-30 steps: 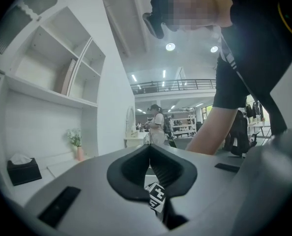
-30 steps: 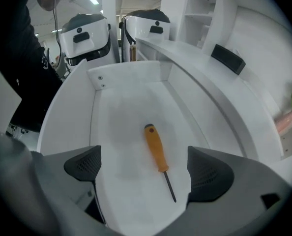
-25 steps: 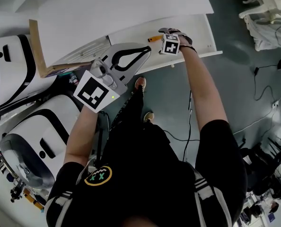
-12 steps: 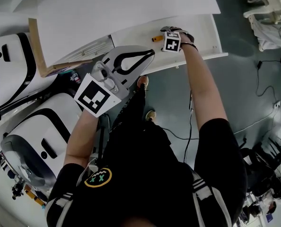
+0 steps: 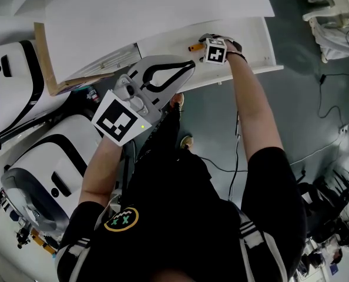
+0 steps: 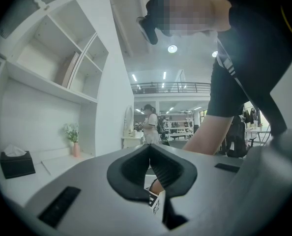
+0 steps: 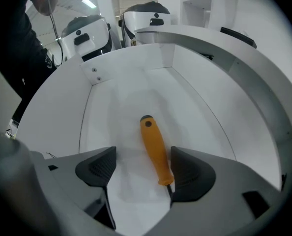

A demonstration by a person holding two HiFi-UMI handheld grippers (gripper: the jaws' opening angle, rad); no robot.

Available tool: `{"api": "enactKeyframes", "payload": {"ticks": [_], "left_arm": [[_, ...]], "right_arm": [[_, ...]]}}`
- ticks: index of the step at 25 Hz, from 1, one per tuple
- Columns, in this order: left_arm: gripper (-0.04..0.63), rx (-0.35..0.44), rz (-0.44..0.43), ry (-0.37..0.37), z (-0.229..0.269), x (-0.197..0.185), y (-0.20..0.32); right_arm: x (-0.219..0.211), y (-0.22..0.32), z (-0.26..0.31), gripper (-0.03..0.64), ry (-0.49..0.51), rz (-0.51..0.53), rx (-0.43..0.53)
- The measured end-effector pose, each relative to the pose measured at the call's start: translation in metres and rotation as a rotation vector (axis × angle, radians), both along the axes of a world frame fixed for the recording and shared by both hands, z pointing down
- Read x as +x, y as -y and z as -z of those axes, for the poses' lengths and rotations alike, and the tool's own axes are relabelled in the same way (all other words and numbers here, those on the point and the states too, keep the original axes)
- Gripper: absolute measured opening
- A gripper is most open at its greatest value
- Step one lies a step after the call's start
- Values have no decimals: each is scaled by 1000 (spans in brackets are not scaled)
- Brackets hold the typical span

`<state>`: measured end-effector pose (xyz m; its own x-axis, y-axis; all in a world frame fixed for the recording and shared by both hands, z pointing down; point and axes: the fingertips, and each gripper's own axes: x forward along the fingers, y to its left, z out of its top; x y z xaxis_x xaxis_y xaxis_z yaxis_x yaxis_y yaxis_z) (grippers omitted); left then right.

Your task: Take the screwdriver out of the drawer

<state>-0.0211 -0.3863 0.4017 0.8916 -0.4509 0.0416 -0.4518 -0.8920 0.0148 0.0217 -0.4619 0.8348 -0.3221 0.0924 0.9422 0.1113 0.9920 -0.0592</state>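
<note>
Little has shifted since a second ago: both grippers sit almost where they were, and in the head view the whole scene has slid a touch to the right. The right gripper [image 7: 142, 170] points steeply down into the open drawer [image 7: 200, 102], and its jaws are closing round the screwdriver [image 7: 156, 149]. The tool lies flat on the drawer floor between the pads, just beside the right-hand one, while the other pad stands clear of it, so nothing is clamped.

The handle is smooth orange, long and rounded, with a dark spot on its butt end. The pads are black with a fine ribbed face, set in matte pale-grey shells. The drawer is plain white board, with two small screws at one inner corner.

The left gripper [image 6: 149, 148] is held level off to the side, its black pads meeting at the tips.

The screwdriver's shaft slips under the right jaw – only a dark stub shows, and the blade tip is hidden. From the head view just a short orange end shows beside the marker cube [image 5: 215, 50].
</note>
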Motion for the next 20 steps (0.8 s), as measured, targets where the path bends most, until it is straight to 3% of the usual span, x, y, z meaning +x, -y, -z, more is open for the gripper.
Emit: {"api": "enactKeyframes", "payload": {"ticks": [10,20], "left_arm": [[20,0,-1,-13,5,4,0],[20,8,-9,-20,11,14,-4]], "right_arm": [[0,-15,5,136,19,14,-26],[1,-16,15,130,56,-46,-8]]}}
